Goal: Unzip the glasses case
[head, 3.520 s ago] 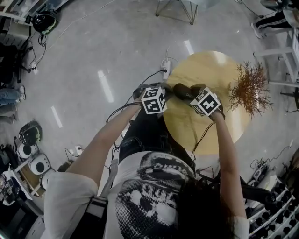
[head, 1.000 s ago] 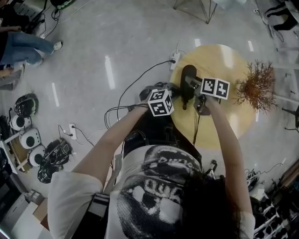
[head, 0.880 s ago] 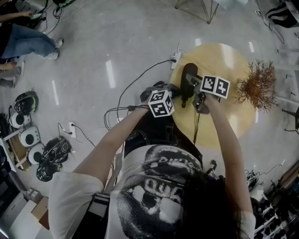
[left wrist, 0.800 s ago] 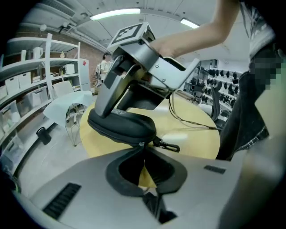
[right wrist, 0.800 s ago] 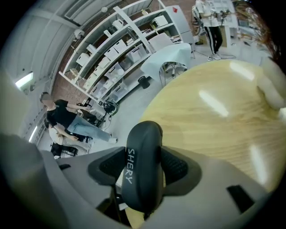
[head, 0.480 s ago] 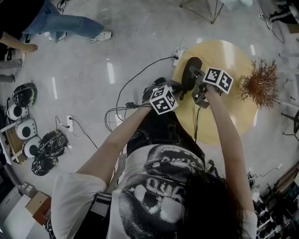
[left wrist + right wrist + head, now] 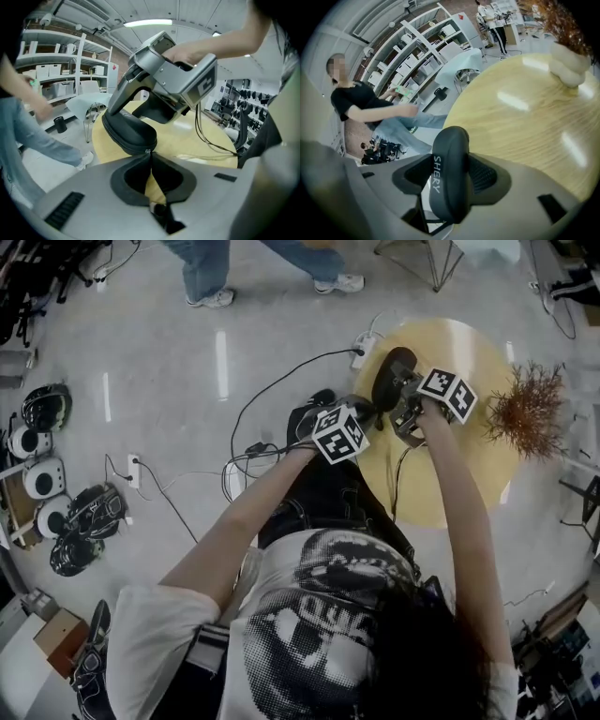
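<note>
Left tongs (image 7: 149, 157) perhaps on glasses case (image 7: 130, 136) zipper (image 7: 147, 150)

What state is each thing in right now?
case: zipped shut, clamped.
right hand-held gripper: shut on case.
left hand-held gripper: shut on zip pull.
plant: upright.
</note>
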Motion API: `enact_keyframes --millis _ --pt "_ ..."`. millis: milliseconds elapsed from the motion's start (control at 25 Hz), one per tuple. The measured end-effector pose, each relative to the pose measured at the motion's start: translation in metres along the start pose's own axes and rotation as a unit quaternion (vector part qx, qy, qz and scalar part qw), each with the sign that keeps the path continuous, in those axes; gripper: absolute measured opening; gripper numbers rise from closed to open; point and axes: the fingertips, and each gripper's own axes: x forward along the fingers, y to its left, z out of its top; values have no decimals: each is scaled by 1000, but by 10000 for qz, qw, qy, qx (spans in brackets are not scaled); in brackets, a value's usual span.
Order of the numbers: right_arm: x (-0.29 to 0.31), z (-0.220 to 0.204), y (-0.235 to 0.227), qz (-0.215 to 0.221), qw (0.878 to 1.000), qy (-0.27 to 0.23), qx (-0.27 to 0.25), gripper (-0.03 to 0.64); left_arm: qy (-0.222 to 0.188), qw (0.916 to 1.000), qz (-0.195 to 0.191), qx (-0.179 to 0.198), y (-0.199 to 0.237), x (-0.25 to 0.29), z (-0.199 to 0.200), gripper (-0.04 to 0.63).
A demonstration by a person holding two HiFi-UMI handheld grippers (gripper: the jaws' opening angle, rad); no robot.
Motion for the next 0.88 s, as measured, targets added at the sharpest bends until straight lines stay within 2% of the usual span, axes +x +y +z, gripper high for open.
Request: enact_keyframes --millis 360,440,600,880 --pt "2 -3 2 158 9985 -53 -517 267 4 10000 32 3 -3 -6 -6 30" --pt "2 -6 1 254 9983 -38 -527 276 -25 10000 32 -74 -5 -13 -6 64" --pt "-1 -11 4 481 9982 -3 -350 282 -98 9998 140 -96 -7 -30 0 66" --pt "-29 -25 4 717 9911 -147 -1109 280 -306 9984 410 -252 -3 -60 9 64"
